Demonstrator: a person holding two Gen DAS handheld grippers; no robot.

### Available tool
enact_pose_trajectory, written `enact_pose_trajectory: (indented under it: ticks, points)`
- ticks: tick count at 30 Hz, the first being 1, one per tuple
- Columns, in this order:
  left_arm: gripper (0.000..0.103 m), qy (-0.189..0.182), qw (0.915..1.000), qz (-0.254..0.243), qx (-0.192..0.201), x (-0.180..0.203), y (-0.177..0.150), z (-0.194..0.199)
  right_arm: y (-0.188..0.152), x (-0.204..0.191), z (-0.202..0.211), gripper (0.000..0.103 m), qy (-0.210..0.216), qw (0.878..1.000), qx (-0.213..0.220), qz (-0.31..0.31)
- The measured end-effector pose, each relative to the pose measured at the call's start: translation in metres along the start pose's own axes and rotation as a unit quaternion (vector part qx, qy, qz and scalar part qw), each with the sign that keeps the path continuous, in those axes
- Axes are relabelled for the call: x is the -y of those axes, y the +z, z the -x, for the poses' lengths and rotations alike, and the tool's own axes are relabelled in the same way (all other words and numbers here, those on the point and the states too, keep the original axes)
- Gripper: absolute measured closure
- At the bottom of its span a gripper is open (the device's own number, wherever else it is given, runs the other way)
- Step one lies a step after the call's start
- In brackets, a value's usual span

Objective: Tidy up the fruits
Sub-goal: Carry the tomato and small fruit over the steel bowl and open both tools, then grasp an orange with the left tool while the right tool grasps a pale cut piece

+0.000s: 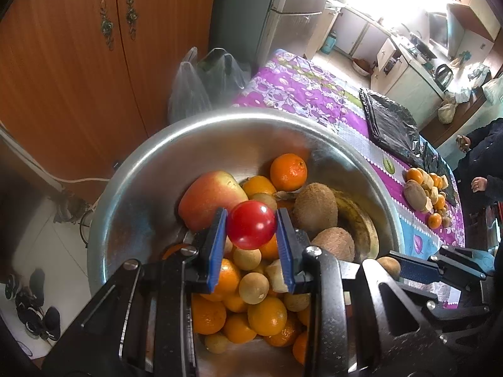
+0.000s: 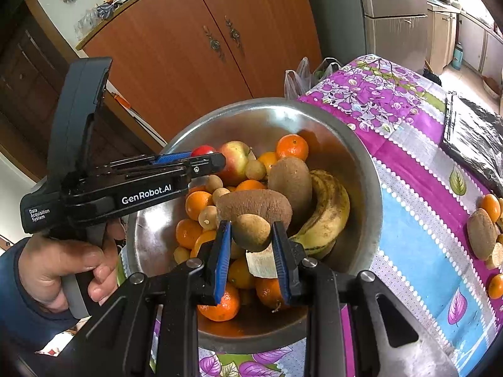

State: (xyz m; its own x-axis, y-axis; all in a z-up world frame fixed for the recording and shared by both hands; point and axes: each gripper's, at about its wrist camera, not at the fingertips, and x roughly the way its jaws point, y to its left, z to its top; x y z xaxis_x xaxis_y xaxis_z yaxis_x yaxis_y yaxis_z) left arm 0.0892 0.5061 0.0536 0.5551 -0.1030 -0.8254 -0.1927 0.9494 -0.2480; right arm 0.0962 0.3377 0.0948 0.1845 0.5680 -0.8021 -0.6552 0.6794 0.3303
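Observation:
A steel bowl (image 1: 132,169) (image 2: 371,169) on the table holds tangerines, kiwis (image 2: 292,179), an apple (image 1: 210,201), a banana (image 2: 330,207) and several small brown longans. My left gripper (image 1: 251,226) hangs over the bowl, shut on a red cherry tomato (image 1: 251,224); the right wrist view shows the same gripper (image 2: 207,157) from the side, held by a hand (image 2: 59,267). My right gripper (image 2: 251,232) is above the bowl's near side, shut on a brown longan (image 2: 251,231). Its fingers (image 1: 415,267) show at the lower right of the left wrist view.
Sorted fruit lies in a row (image 1: 427,194) (image 2: 487,235) on the purple floral tablecloth (image 2: 408,188), beside a black plastic sheet (image 1: 393,122). Plastic bags (image 1: 201,84) stand behind the bowl against an orange cabinet (image 2: 220,40). A person in dark clothes (image 1: 484,163) stands at the far right.

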Motion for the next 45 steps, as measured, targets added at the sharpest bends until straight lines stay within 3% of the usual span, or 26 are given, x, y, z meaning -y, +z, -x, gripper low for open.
enact_pose_trajectory:
  ticks: [17, 19, 20, 22, 24, 29, 32, 35, 38, 41, 45]
  points:
    - [0.071, 0.015, 0.9998, 0.004, -0.011, -0.004, -0.003, -0.005, -0.005, -0.002, -0.004, 0.072, 0.000, 1.000, -0.003, -0.007]
    - [0.069, 0.018, 0.9997, 0.005, -0.014, -0.003, -0.003, -0.006, -0.005, -0.001, -0.002, 0.063, 0.000, 1.000, 0.000, -0.009]
    - [0.062, 0.020, 0.9997, 0.005, -0.016, -0.003, -0.003, -0.006, -0.005, -0.001, -0.001, 0.059, -0.001, 1.000, 0.002, -0.009]
    - [0.037, 0.027, 0.9995, 0.005, -0.017, -0.003, -0.003, -0.007, -0.006, 0.000, 0.005, 0.054, -0.004, 1.000, 0.010, -0.012]
    - [0.030, 0.033, 0.9993, 0.006, -0.014, -0.001, -0.003, -0.007, -0.006, 0.000, 0.019, 0.054, -0.009, 1.000, 0.023, -0.015]
    - [0.029, 0.031, 0.9995, 0.011, -0.004, 0.008, 0.005, 0.002, -0.025, 0.011, 0.095, 0.049, -0.041, 0.993, 0.111, -0.014]
    - [0.029, 0.022, 0.9995, -0.009, 0.022, 0.030, 0.016, 0.019, -0.058, 0.052, 0.133, 0.048, -0.093, 0.986, 0.128, -0.049]
    - [0.029, -0.011, 0.9981, -0.042, 0.044, 0.067, 0.024, 0.033, -0.103, 0.116, 0.143, 0.048, -0.148, 0.977, 0.091, -0.124]
    - [0.029, -0.058, 0.9931, -0.091, 0.047, 0.119, 0.024, 0.040, -0.150, 0.177, 0.159, 0.048, -0.187, 0.960, 0.064, -0.200]
    - [0.029, -0.104, 0.9829, -0.149, 0.031, 0.174, 0.013, 0.033, -0.182, 0.215, 0.183, 0.048, -0.211, 0.944, 0.064, -0.245]
    - [0.031, -0.168, 0.9606, -0.221, -0.019, 0.251, -0.008, -0.006, -0.191, 0.232, 0.200, 0.048, -0.210, 0.938, 0.081, -0.265]
